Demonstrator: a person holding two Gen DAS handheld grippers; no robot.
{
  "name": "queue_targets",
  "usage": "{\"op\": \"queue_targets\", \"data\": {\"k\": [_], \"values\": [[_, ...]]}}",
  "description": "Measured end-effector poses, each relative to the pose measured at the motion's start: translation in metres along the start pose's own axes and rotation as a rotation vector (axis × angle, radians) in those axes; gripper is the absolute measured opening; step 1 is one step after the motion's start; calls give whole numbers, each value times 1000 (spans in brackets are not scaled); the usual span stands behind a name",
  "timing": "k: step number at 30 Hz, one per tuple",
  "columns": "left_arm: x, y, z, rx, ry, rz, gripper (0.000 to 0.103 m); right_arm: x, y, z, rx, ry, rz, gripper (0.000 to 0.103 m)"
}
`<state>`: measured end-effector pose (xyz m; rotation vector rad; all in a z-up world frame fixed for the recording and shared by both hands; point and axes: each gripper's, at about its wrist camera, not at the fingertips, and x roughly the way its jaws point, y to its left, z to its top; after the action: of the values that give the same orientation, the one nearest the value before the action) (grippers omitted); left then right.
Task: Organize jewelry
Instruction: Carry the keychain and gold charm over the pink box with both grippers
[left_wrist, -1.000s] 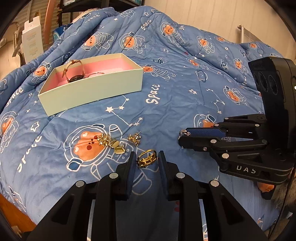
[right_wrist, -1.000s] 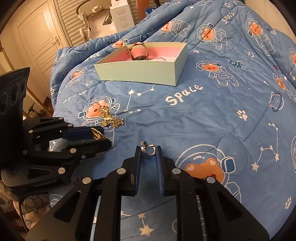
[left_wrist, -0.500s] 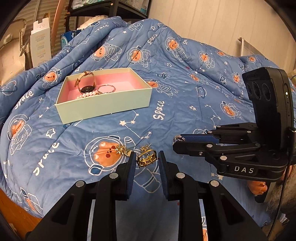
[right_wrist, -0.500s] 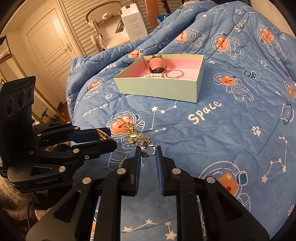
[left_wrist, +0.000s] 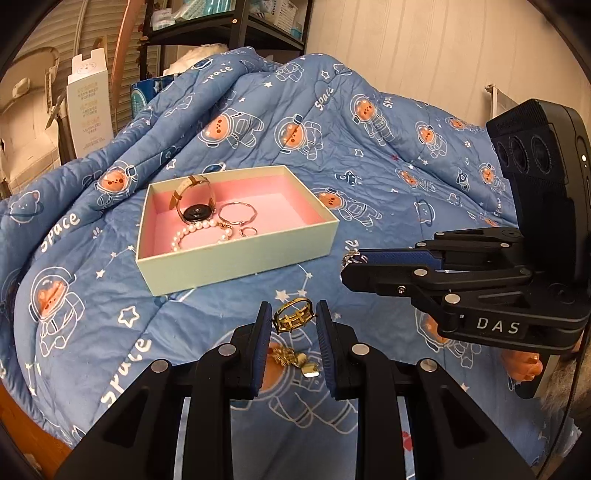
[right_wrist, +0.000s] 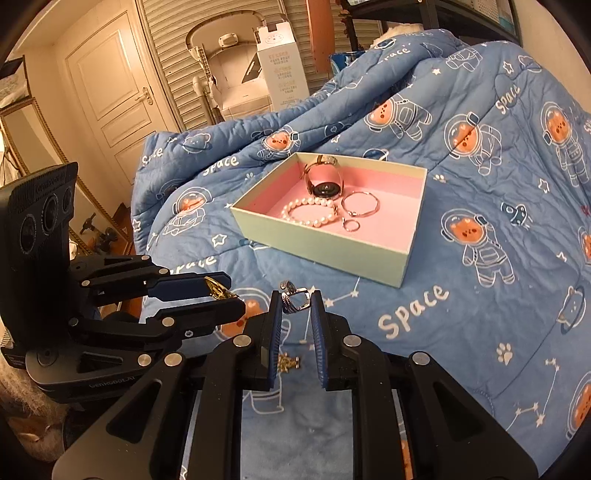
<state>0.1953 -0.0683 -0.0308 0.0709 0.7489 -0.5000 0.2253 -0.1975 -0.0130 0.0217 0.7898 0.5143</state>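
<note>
My left gripper is shut on a gold ring and holds it above the quilt, short of the box. My right gripper is shut on a silver ring, also in the air. The pale green box with a pink lining holds a watch, a pearl bracelet, a hoop and a small ring. The box also shows in the right wrist view. Loose gold pieces lie on the quilt below the left gripper.
The blue astronaut quilt covers the bed and rises in folds behind the box. A white carton and shelves stand beyond the bed. A door is at the far left in the right wrist view.
Both grippers have risen from the quilt with their rings and moved toward the box. The loose gold pieces stayed on the quilt and now lie beneath the left gripper.
</note>
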Motion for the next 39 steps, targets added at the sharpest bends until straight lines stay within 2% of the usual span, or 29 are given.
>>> {"op": "queue_targets", "data": {"k": [9, 13, 19, 23, 29, 39], "values": [[11, 34, 39, -30, -12, 46, 24, 28, -15, 46, 44, 7, -66, 17], [22, 52, 51, -56, 2, 65, 24, 44, -20, 56, 75, 5, -141, 17], [42, 70, 66, -65, 36, 119, 24, 71, -30, 67, 127, 41, -188, 17], [50, 75, 72, -72, 46, 123, 24, 81, -37, 72, 139, 71, -190, 17], [61, 76, 76, -68, 76, 112, 24, 92, -44, 84, 101, 141, -143, 17], [81, 80, 80, -55, 119, 126, 24, 112, -56, 94, 52, 235, -135, 17]]}}
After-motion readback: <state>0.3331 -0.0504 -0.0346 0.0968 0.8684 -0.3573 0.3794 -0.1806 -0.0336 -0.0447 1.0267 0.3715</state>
